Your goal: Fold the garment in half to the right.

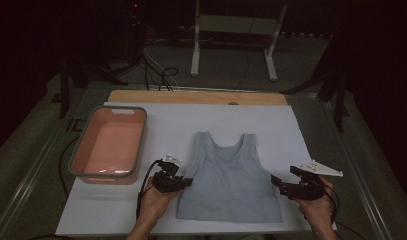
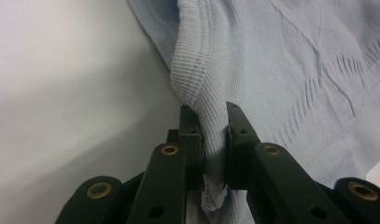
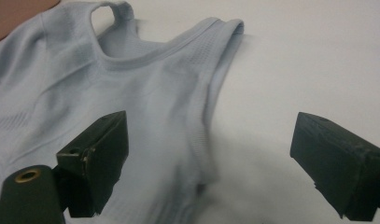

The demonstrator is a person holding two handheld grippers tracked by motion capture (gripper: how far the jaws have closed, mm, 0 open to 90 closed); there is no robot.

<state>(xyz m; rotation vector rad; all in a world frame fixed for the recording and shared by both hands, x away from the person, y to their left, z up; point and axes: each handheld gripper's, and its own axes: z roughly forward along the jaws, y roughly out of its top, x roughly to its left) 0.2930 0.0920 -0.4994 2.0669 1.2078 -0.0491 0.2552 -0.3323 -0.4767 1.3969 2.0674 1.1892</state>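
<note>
On the white worktop [image 1: 141, 210] a light blue tank top [image 1: 230, 175] lies flat, its straps pointing away from the person. The left claw [image 2: 211, 140] has its jaws squeezed tight on the ribbed edge of the top, at its left side. The right claw [image 3: 208, 163] is wide open, with the top's right armhole edge lying between its jaws. A pink tub [image 1: 81, 160] with a grey rim sits to the left of the top, a little apart.

A dim room: grey floor [image 1: 231, 65] (cables trailing) and a white stand [image 1: 234, 30] beyond the table [image 1: 201, 97].
</note>
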